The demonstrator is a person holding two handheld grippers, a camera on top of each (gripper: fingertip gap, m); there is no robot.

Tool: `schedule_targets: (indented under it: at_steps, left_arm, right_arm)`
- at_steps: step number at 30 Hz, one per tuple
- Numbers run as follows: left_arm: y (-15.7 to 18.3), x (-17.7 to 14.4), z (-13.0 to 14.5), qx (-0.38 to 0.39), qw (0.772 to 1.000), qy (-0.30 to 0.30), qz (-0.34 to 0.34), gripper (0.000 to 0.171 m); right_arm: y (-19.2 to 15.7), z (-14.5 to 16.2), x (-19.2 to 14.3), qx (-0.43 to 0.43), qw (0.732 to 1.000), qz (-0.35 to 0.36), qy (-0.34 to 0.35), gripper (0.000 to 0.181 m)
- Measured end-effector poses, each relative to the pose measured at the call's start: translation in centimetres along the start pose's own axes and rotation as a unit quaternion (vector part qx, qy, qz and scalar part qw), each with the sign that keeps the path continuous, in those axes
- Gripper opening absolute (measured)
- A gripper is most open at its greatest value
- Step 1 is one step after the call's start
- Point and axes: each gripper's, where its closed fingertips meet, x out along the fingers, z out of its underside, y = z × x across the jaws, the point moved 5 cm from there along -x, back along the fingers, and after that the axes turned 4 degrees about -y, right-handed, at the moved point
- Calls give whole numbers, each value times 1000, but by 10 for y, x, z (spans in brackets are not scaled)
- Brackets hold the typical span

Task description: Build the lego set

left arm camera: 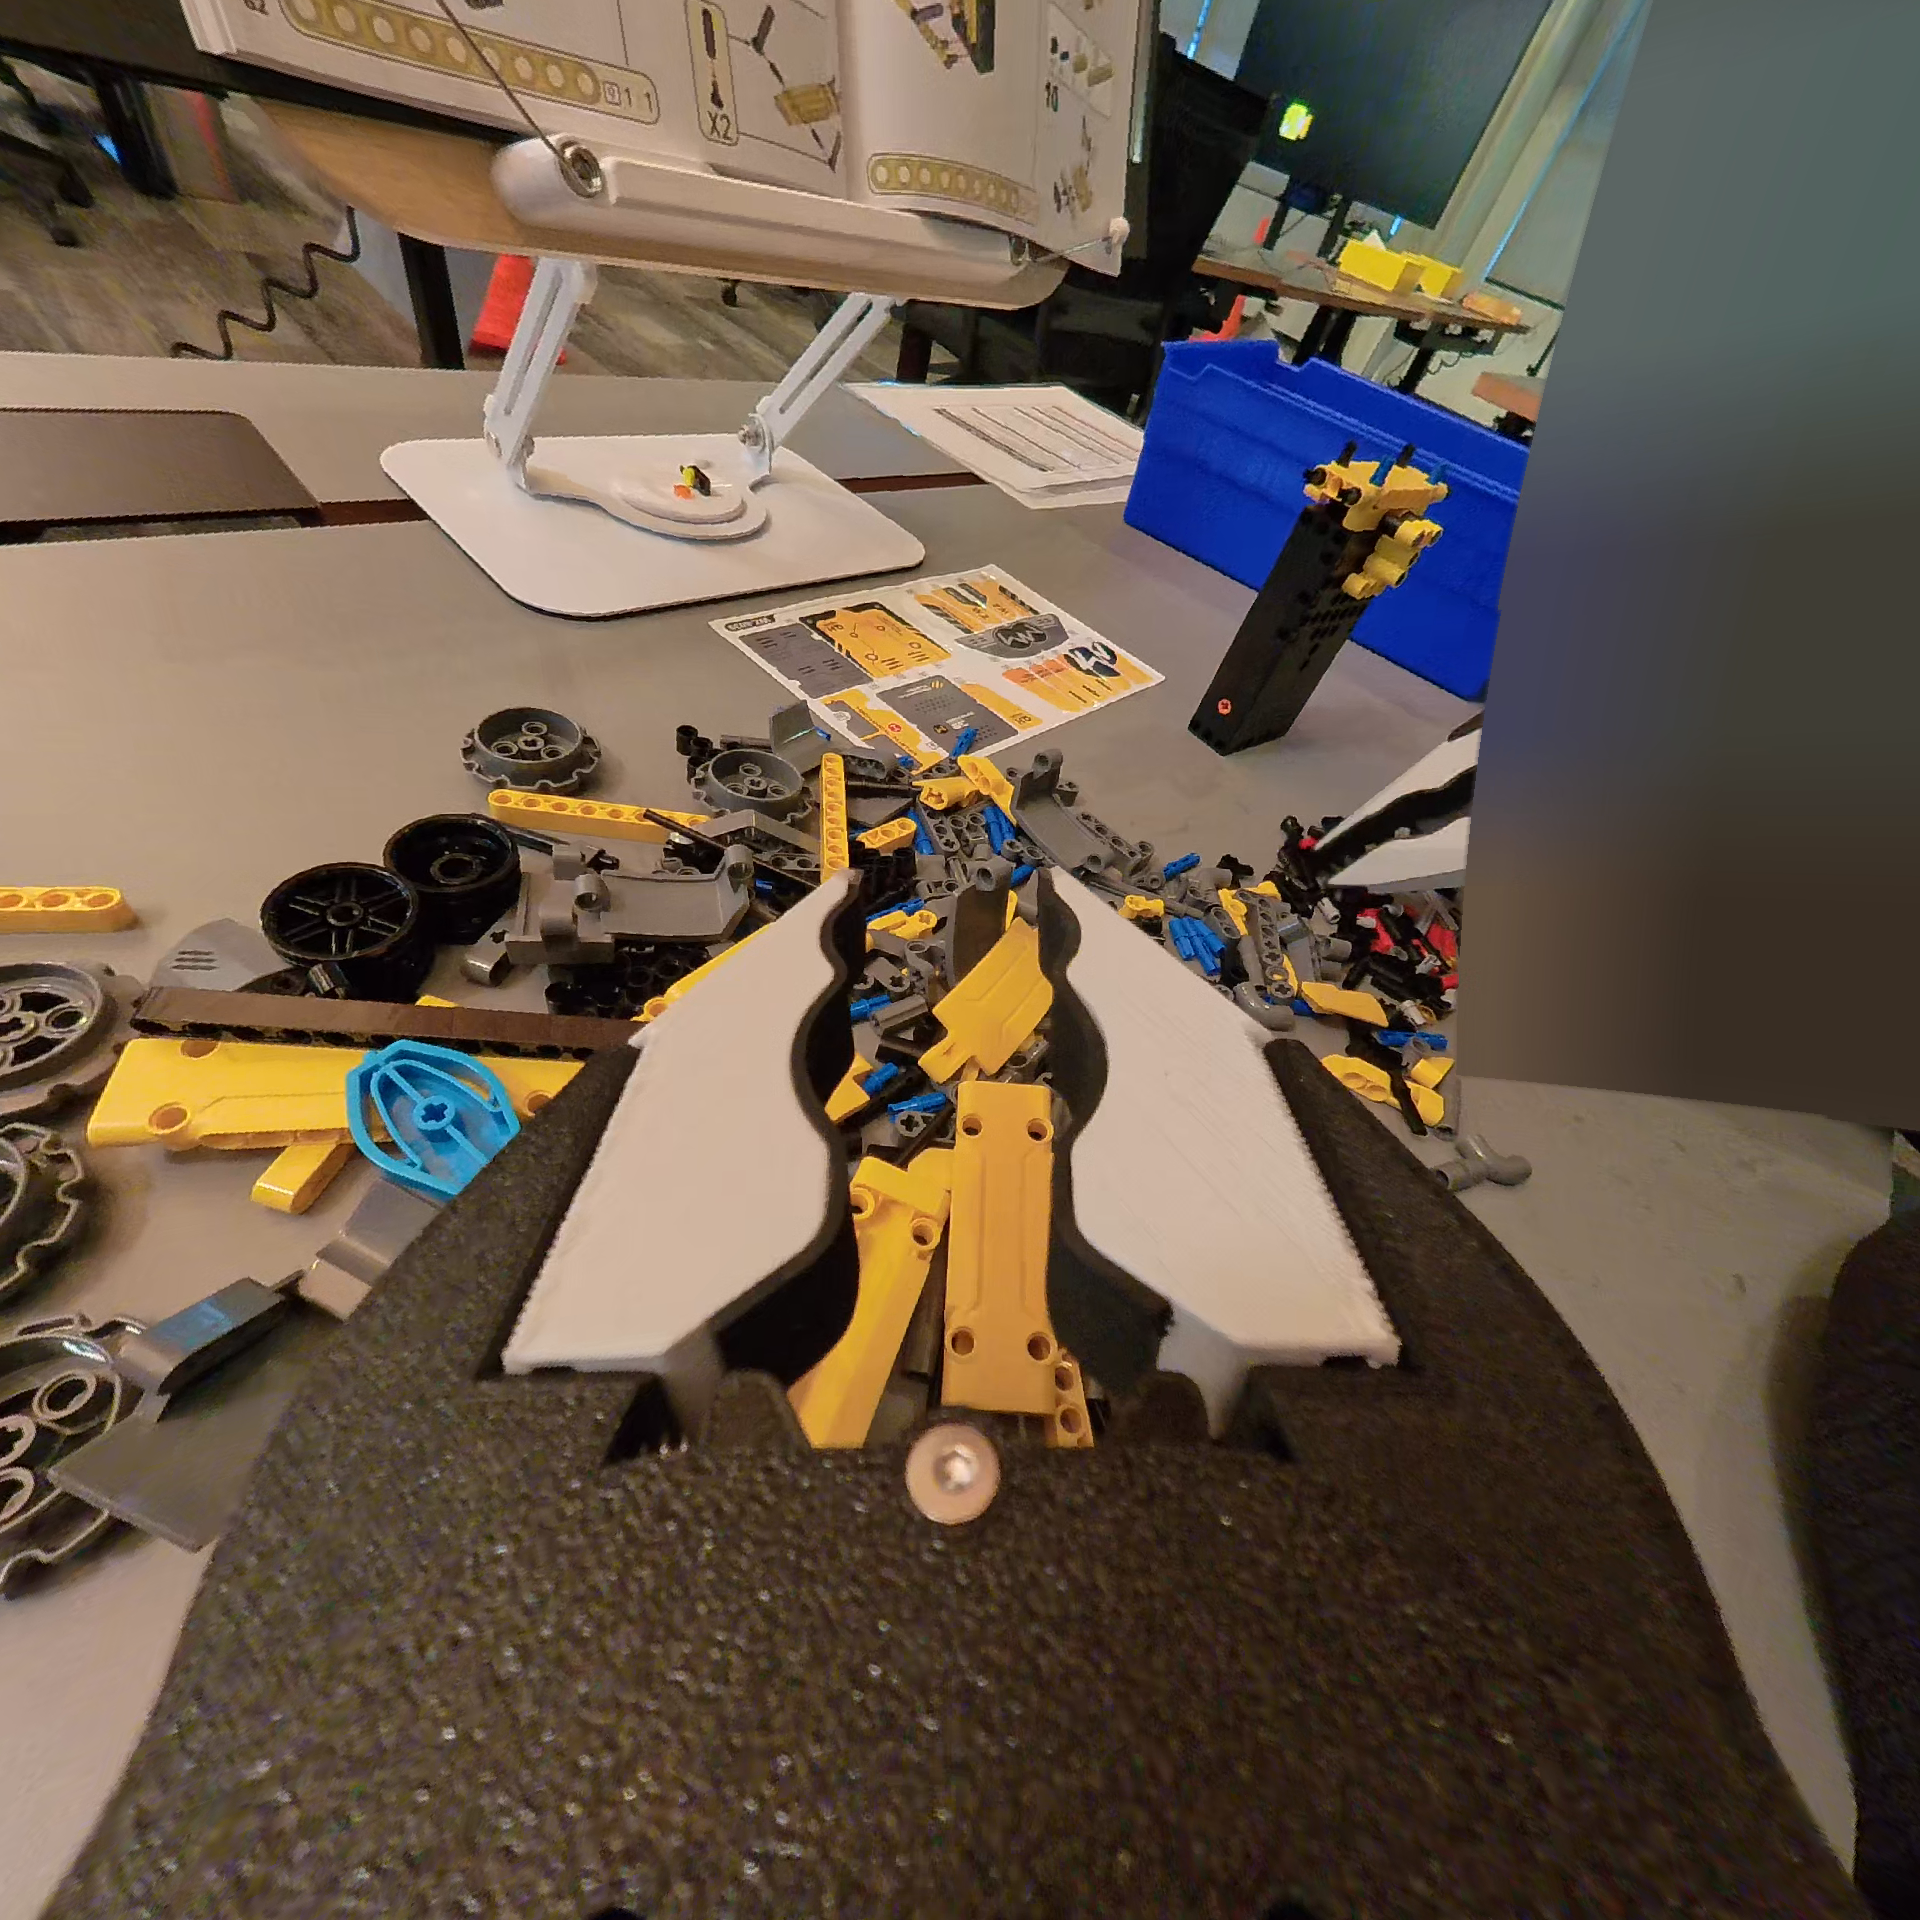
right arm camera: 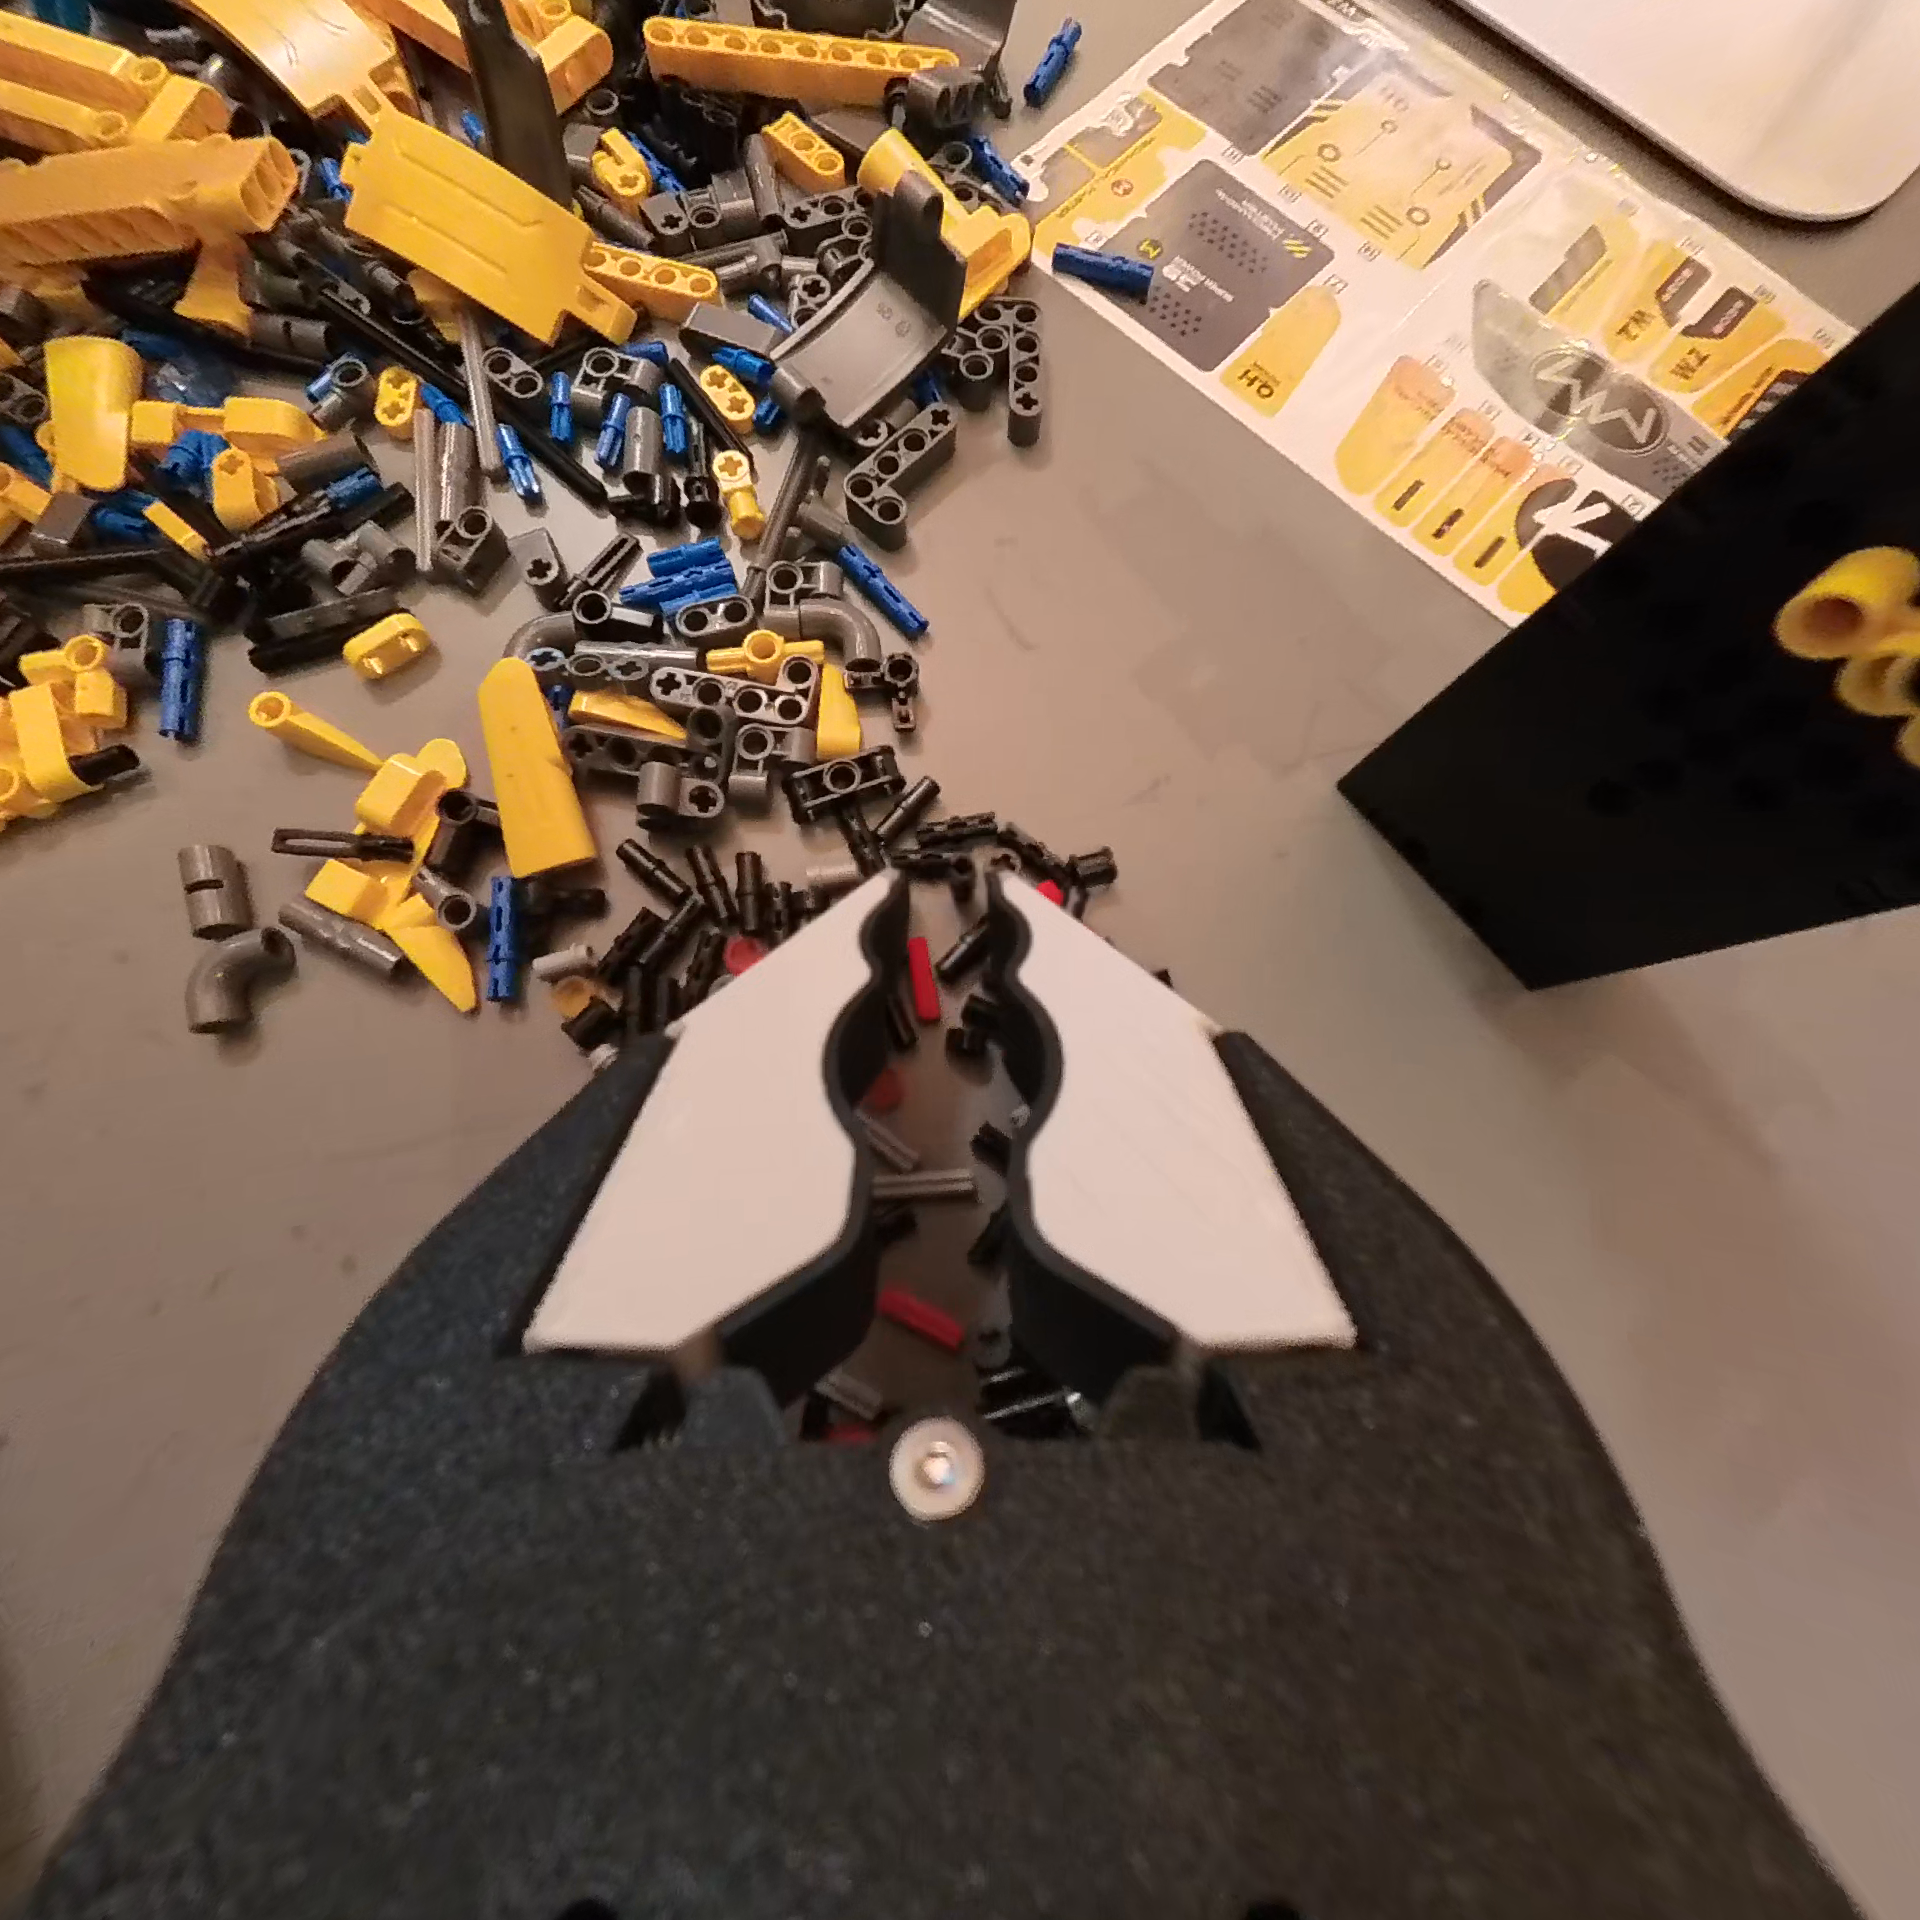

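A heap of loose building-set parts in yellow, grey, black and blue lies on the grey table. My left gripper is open and empty above the heap, with yellow panels showing between its fingers. My right gripper is open by a narrow gap, low over a patch of small black and red pins. It also shows at the right edge of the left wrist view. A black block assembly with a yellow top stands tilted on the table, just right of my right gripper.
A sticker sheet lies behind the heap. A white stand holds an open instruction booklet. A blue bin sits at the back right. Black wheels, a blue ring piece and grey gears lie left. Across from one pair of fingers to the other is roughly 25 cm.
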Motion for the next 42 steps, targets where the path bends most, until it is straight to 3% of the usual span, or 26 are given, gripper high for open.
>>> schedule_targets:
  at_steps: [12,17,19,22,25,27,29,42]
  left_arm:
    - [0,0,0,0,1000,0,0,33]
    - [0,-1,-1,-2,1000,3,1,33]
    - [0,-2,-1,-5,1000,6,4,32]
    - [1,-2,-2,-5,1000,8,7,32]
    - [2,-2,-1,-4,1000,7,8,32]
    - [2,-2,-1,-4,1000,7,7,32]
    - [2,-2,-1,-3,1000,7,5,32]
    - [1,-1,-1,2,1000,4,-2,33]
  right_arm:
    - [2,-6,-8,-7,1000,14,19,5]
    - [26,3,-58,31,996,64,46,6]
    - [56,25,-97,56,988,142,22,6]
    - [107,79,-161,115,954,272,-57,6]
    - [135,145,-194,210,920,297,-147,6]
    - [138,179,-196,264,908,262,-191,6]
    - [137,192,-192,279,908,240,-200,6]
    - [141,187,-167,254,922,203,-211,6]
